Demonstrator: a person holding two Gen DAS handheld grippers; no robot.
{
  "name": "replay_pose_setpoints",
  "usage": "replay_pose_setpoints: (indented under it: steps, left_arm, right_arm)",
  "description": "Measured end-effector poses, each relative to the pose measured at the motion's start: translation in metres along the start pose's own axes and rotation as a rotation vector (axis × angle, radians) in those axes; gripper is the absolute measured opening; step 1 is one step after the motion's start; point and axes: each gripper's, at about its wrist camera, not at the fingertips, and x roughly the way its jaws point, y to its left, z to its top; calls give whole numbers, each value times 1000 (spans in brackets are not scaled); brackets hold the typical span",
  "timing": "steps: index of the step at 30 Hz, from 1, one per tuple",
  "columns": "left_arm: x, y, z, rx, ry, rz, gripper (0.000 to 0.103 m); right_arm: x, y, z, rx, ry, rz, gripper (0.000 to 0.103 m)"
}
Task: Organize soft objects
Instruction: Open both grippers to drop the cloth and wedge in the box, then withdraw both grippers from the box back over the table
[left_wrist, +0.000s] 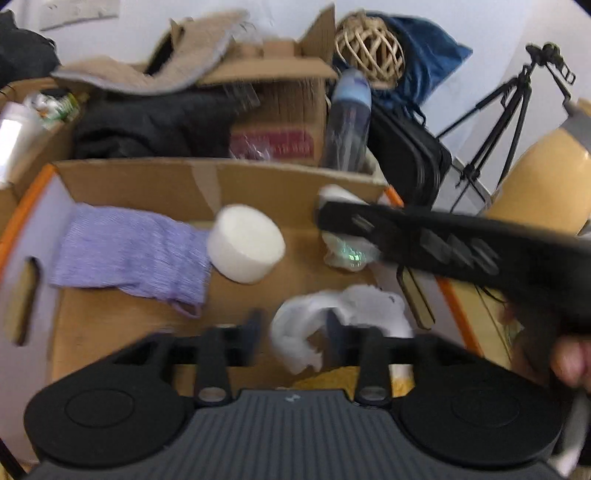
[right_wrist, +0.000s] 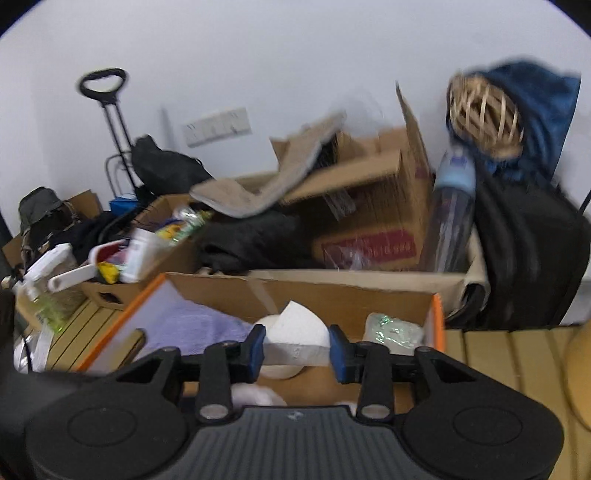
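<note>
Left claw (left_wrist: 293, 334) wide, hovering over crumpled white cloth (left_wrist: 332, 325) lower centre in open cardboard box (left_wrist: 147, 181). Right claw (right_wrist: 297, 350) clamps white foam wedge (right_wrist: 299, 332) above box; lilac knitted cloth (left_wrist: 129, 251) centre-left.

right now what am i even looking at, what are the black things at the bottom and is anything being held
Each picture comes from a camera on a hand-held gripper a person carries, looking along its two fingers. The black shapes below are those tools. In the left view, the left hand-held gripper hangs open over a cardboard box holding a purple cloth, a white foam disc and white crumpled cloth; the other tool crosses on the right. In the right view, the right hand-held gripper pinches a white folded piece above the box.
</note>
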Motion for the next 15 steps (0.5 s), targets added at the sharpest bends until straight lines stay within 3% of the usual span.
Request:
replay_pose_setpoints:
  steps: [2,4,9,15]
  left_arm:
    - [2,1,-3,12,-6,-13,58]
    - [-4,4,-5,2,-24,-31,74]
    - [-42,13,-1,1,-88,-3,74]
    - [-120,17,-14,82,-183,85,79]
  right_arm:
    - [19,-9,0,33,26,-25,41]
    - [27,-16,-2,66,38,-56,46]
    - [4,-17,-5,74,-17,-37,50]
    - [-77,3,-4,4,-97,-56,53]
